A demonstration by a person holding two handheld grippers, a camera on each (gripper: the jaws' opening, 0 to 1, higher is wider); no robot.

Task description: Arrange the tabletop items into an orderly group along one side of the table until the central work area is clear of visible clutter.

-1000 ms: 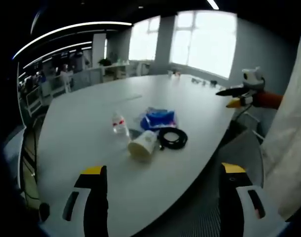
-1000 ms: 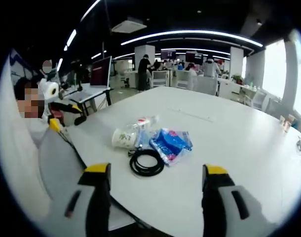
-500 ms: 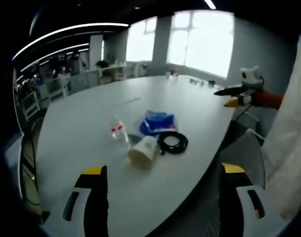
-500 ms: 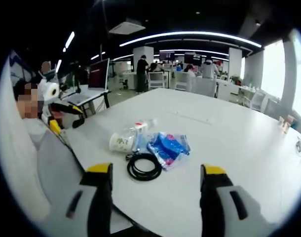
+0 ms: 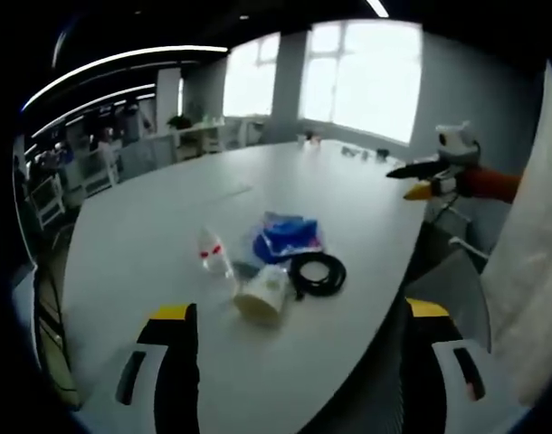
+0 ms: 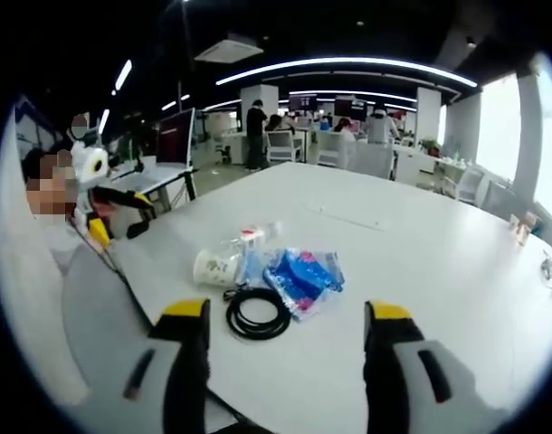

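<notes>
Left gripper view: items cluster on the table near its edge. Paper cup lies on its side, nearest the camera. Cable coil lies just right of the cup. Plastic bottle lies left of the cup and slightly behind it. Packet lies behind the cup and coil, between bottle and coil.

Right gripper view: cable coil is nearest; packet is right of and behind it; cup is to the left, with bottle behind the cup.

opposite angles, shared table, mid-range
</notes>
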